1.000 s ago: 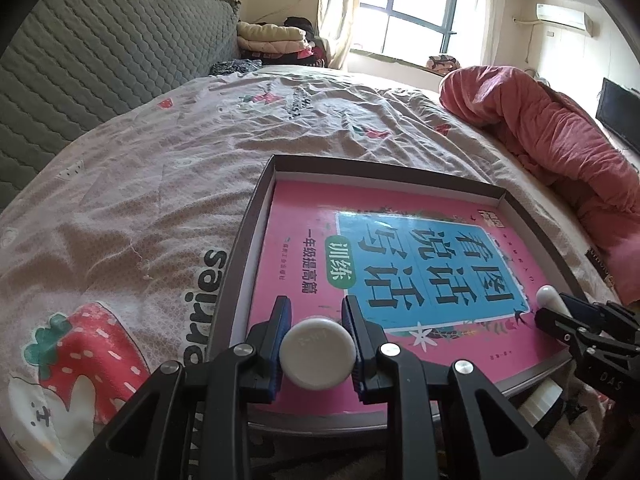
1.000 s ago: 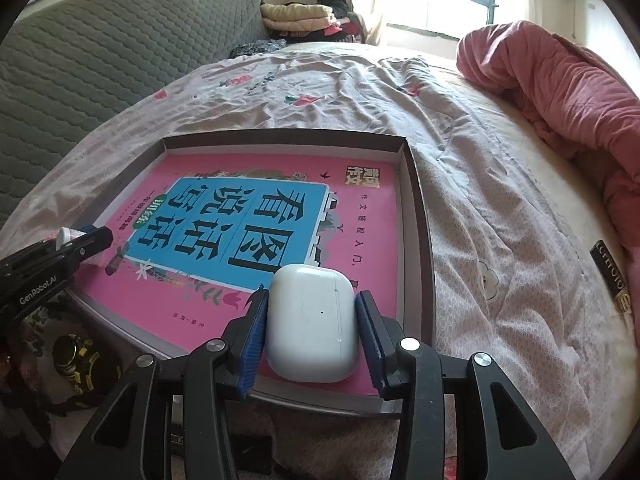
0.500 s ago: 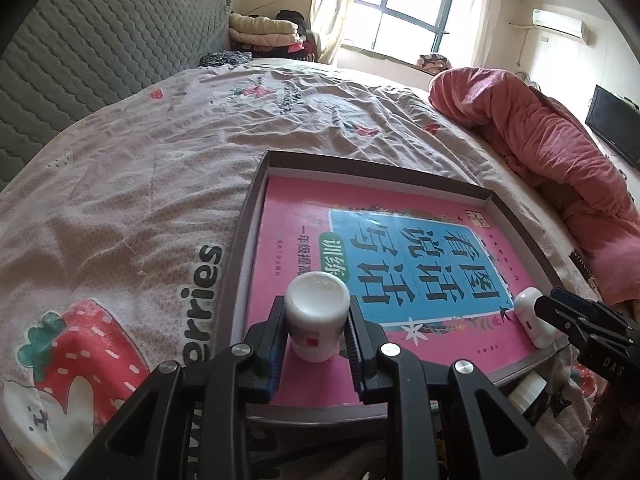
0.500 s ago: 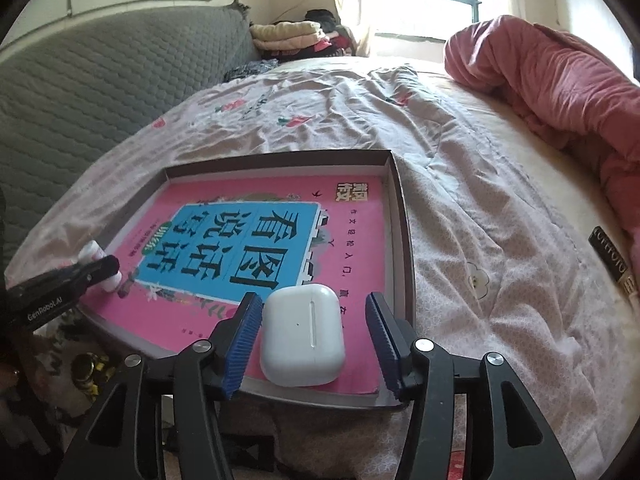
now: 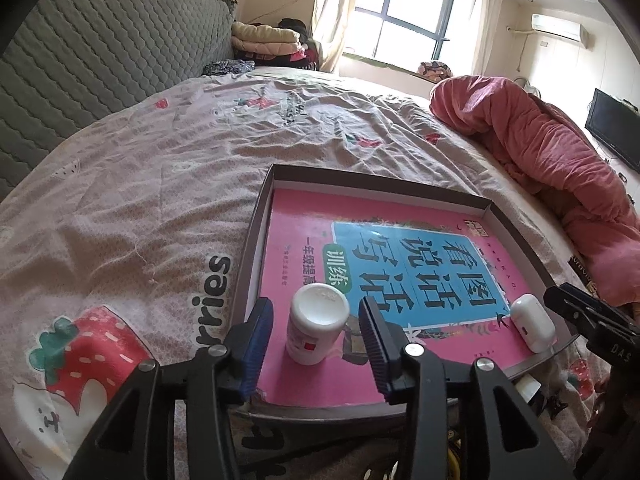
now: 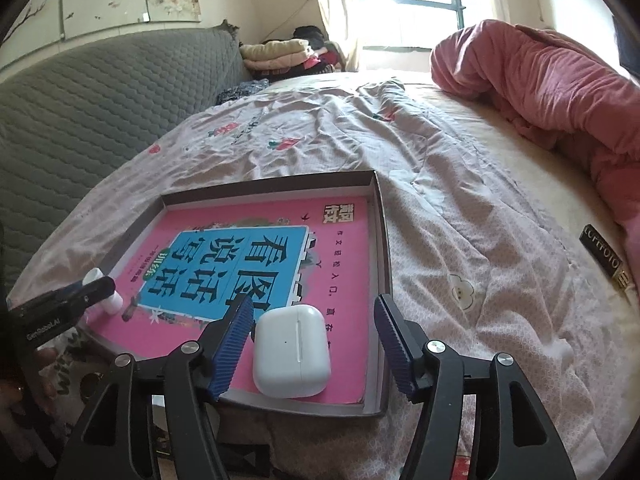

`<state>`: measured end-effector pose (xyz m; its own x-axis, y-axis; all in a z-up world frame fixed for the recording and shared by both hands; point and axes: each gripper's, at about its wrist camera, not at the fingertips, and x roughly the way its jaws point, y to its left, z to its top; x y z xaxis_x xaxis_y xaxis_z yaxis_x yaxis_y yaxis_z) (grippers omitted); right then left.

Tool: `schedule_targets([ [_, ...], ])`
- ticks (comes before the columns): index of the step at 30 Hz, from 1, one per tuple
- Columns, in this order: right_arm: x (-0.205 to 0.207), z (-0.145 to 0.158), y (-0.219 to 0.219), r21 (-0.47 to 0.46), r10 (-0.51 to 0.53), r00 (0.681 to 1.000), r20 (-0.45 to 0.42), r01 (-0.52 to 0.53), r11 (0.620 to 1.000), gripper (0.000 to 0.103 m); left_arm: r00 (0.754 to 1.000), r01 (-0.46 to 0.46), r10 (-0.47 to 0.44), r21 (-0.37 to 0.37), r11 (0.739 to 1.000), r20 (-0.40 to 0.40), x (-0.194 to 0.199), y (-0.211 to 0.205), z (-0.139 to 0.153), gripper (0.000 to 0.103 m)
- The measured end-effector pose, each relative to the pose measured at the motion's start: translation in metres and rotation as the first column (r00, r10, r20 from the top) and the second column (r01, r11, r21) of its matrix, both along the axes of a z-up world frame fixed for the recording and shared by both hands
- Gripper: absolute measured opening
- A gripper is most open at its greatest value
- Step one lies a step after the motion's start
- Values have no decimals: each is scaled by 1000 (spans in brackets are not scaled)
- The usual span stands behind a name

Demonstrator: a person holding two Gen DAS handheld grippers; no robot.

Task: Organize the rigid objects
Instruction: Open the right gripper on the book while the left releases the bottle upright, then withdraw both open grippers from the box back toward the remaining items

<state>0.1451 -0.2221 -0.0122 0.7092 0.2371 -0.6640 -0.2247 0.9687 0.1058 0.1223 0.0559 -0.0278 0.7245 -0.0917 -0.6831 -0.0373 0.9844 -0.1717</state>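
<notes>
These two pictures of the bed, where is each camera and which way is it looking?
Left wrist view: sits on the left tool, looking forward and down at a white bottle on the pink book; its own opening fingers show, clear of the bottle.
Right wrist view: sits on the right tool, looking at a white earbud case; its opening fingers show, clear of the case.
Shared: the book, its box tray, both white items, each other's tool.

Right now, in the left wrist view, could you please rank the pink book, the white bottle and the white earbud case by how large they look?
1. Pink book: by far the largest, nearly filling the tray.
2. White bottle: looks bigger than the case, but it is nearer the camera, so unsure.
3. White earbud case.
</notes>
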Motion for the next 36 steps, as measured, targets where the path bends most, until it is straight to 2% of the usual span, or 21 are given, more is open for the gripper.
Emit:
schedule_targets([
  [4,-3,3,-1,1,-5,1000,23,5,1000,71,1000,-7,7,-4,1000,30,-4,2,6,44],
  [10,-3,4,-5,6,-18,999,27,17,1000,71,998,-15,15,0,1000,57,-8,4,12,45],
  [19,-8,8,-5,-2,-19,999,49,19,1000,71,996,-37,40,-42,998,83,-16,15,20,45],
  [27,-17,13,-7,-15,-29,997,75,30,999,72,993,-57,59,-24,998,103,-32,17,27,45],
  [36,-28,12,-13,4,-52,998,44,52,999,74,995,-34,33,14,999,97,-50,6,32,45],
])
